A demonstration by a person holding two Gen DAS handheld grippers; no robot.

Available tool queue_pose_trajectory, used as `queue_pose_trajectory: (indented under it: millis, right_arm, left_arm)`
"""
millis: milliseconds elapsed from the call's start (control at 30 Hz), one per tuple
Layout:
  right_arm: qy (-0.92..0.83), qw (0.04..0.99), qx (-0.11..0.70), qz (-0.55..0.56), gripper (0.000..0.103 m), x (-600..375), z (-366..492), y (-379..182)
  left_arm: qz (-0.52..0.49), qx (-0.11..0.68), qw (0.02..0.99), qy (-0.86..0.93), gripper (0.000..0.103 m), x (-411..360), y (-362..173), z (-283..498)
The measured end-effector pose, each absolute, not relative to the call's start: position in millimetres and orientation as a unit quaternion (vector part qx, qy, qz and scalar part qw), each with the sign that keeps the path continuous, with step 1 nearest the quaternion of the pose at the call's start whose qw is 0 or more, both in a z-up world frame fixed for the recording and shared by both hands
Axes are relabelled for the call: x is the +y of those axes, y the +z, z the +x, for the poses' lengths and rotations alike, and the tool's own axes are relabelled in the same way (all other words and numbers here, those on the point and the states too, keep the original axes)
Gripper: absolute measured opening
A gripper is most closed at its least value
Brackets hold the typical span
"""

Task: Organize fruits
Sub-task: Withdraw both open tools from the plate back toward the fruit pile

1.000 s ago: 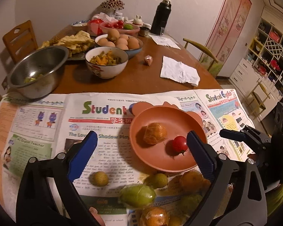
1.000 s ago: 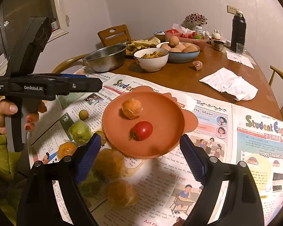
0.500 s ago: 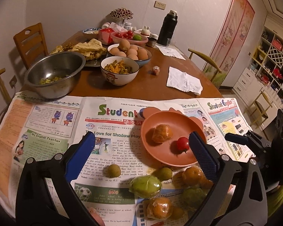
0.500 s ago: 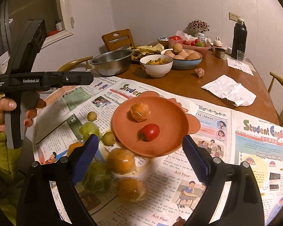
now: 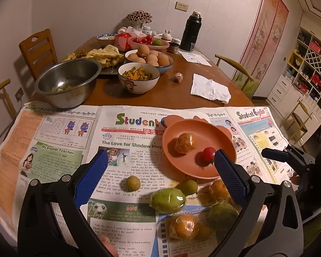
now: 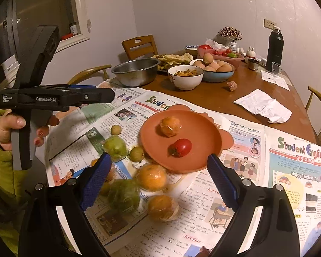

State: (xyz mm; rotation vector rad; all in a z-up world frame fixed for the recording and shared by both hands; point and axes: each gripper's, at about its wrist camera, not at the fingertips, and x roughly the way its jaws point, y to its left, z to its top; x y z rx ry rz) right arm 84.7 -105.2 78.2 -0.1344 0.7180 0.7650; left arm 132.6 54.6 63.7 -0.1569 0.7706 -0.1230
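Change since one second ago: in both wrist views we see more of the desk (image 5: 167, 94) and the newspaper (image 5: 126, 150), and the fruit looks smaller and sits further from the blue pads, so both claws have drawn back from the orange plate (image 5: 220, 135). Fruit positions relative to the plate are unchanged.

On the plate we find one wrapped orange (image 5: 185, 143) and one red tomato (image 5: 209, 153), close together but apart. Loose fruit lies on the newspaper just beside the plate's near rim: a small round yellow-green fruit (image 5: 130, 183), a second small green fruit (image 5: 189, 187) almost at the rim, a wrapped green fruit (image 5: 168, 200), another wrapped green fruit (image 6: 123, 197), and wrapped oranges (image 6: 151, 177), one of them nearest the camera in the left view (image 5: 184, 227).

The left claw (image 5: 160, 176) stands wide, with nothing between its pads; it points down at the newspaper on the near side of the plate. In the right view we see it side-on, gripped by a hand (image 6: 10, 128) in a green sleeve (image 6: 2, 177), to the left of the plate and above the paper.

The right claw (image 6: 158, 181) is also wide and holds nothing; it hangs tilted downward over the loose fruit, on the near side of the plate, clear of every piece.
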Motion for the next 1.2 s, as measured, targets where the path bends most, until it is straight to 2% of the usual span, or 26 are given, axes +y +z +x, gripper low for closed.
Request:
queue_pose_trajectory:
  millis: [1200]
  right_arm:
    - [0.396,0.833,0.377,-0.092,0.091,-85,36,52]
  left_arm:
    - [-0.063,0.391,0.917,-0.041,0.093,44,37,99]
